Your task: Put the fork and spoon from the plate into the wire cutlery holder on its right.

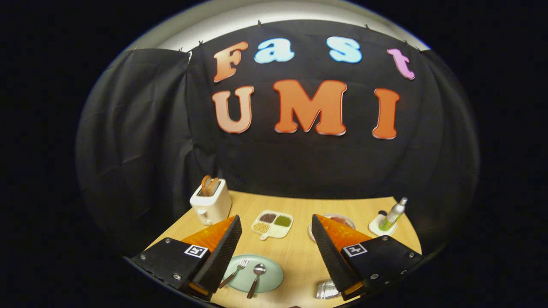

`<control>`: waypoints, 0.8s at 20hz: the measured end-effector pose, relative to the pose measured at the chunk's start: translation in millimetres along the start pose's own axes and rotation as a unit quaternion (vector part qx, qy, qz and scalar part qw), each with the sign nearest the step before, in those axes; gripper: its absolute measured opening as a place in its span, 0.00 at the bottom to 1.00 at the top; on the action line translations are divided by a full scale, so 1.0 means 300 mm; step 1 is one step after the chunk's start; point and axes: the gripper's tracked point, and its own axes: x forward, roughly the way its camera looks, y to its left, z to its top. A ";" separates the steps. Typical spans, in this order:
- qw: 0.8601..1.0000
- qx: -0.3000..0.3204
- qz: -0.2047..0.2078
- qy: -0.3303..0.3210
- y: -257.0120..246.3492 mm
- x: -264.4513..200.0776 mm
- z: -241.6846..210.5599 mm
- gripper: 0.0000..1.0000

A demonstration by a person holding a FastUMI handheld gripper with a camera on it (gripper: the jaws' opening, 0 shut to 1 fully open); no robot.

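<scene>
Your tongs gape wide, gripping nothing, above the table. Between their fingers lies the plate with fork and spoon; the wire cutlery holder sits just right.

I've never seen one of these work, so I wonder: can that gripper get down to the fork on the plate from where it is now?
Probably yes. The gripper is open, and the fork lies uncovered on the plate by its left finger, beside the spoon, with nothing lying over it.
</scene>
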 end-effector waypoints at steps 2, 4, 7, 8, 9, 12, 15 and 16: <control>0.999 0.009 0.002 0.050 0.015 0.027 -0.086 0.98; 0.995 0.008 -0.005 0.096 0.017 0.054 -0.168 0.99; 0.985 -0.003 -0.014 0.174 0.018 0.096 -0.316 0.98; 0.980 -0.005 -0.013 0.199 0.027 0.103 -0.373 0.98; 0.974 -0.009 -0.015 0.225 0.037 0.108 -0.423 0.98; 0.956 -0.024 -0.009 0.291 0.076 0.136 -0.559 0.95; 0.940 -0.027 -0.004 0.341 0.107 0.170 -0.683 0.86; 0.933 -0.027 -0.003 0.358 0.113 0.176 -0.720 0.85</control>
